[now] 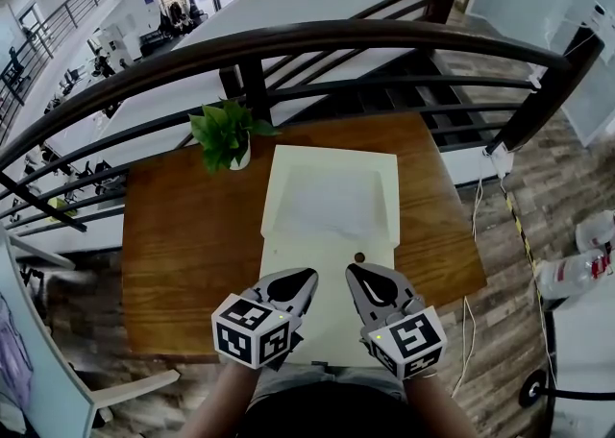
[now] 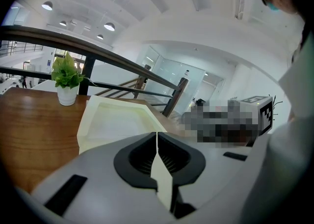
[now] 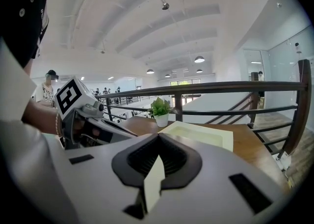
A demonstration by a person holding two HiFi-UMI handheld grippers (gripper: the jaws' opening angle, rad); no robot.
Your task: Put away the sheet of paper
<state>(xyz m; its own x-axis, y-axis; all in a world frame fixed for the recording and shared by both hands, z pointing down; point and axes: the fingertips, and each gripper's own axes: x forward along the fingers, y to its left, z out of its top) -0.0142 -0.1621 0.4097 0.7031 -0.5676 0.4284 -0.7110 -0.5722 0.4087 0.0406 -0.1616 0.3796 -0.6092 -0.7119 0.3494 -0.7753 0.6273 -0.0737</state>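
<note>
Both jaws are pressed together on the near end of a cream sheet of paper [image 1: 325,278], which runs lengthwise down the middle of a wooden table [image 1: 183,234] from a shallow cream tray [image 1: 332,159] toward the person. The left gripper [image 1: 293,284] pinches the sheet's left near corner and the right gripper [image 1: 370,284] its right near corner, the two side by side and slightly apart. In the left gripper view the dark pads of the left gripper [image 2: 157,154] meet on a thin cream strip of the sheet [image 2: 164,181], seen edge-on, with the tray [image 2: 86,120] beyond. The right gripper view shows the same: the right gripper [image 3: 157,156] closed on the paper's edge [image 3: 153,183]. A small dark round spot [image 1: 358,257] marks the sheet just ahead of the right jaws. A potted plant [image 1: 226,133] stands just beside the tray's far-left corner. Bare wood lies wide to the left of the sheet and narrower to its right; a dark railing [image 1: 288,42] curves behind the table's far edge.
</note>
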